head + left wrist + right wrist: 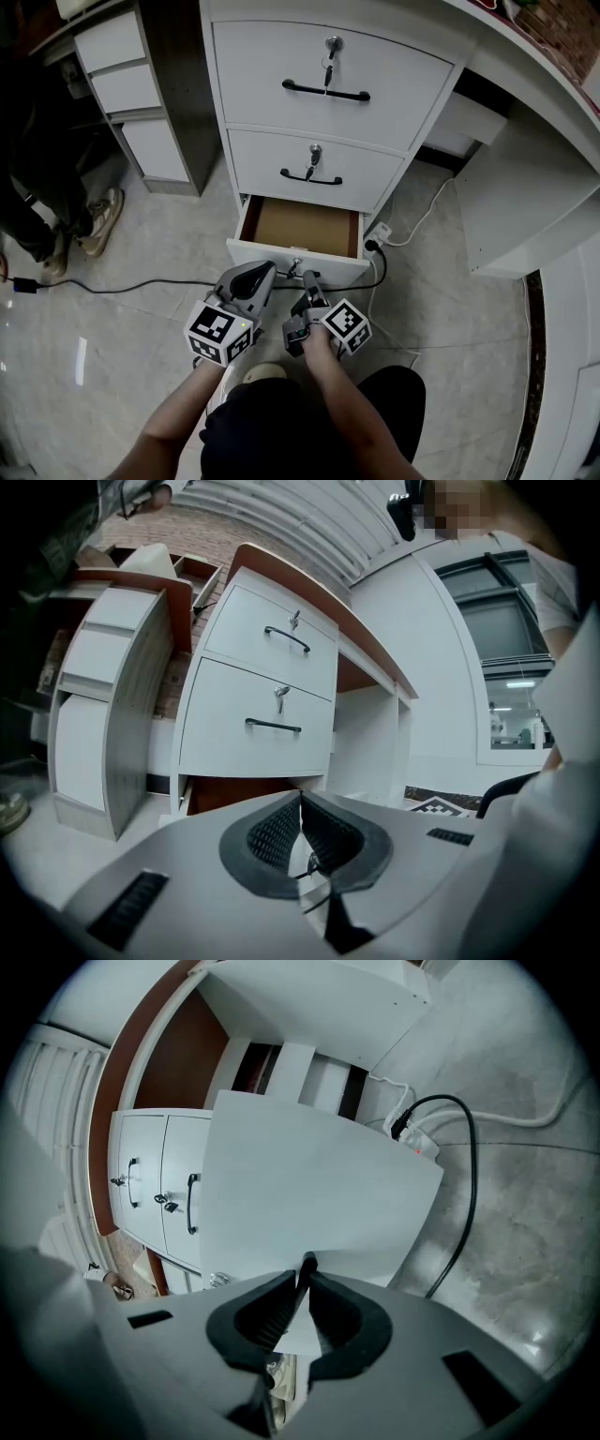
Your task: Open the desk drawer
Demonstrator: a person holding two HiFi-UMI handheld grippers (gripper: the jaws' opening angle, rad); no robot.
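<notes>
The bottom drawer (302,227) stands partly open; the right gripper (306,1277) pinches its handle (307,1260), the left gripper (300,799) beside that drawer is closed, empty; more pulling probably remains

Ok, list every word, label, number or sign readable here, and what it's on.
No text can be read in any view.
The marker cubes bear only black-and-white square patterns, no letters or digits.
The drawer fronts carry no labels.
</notes>
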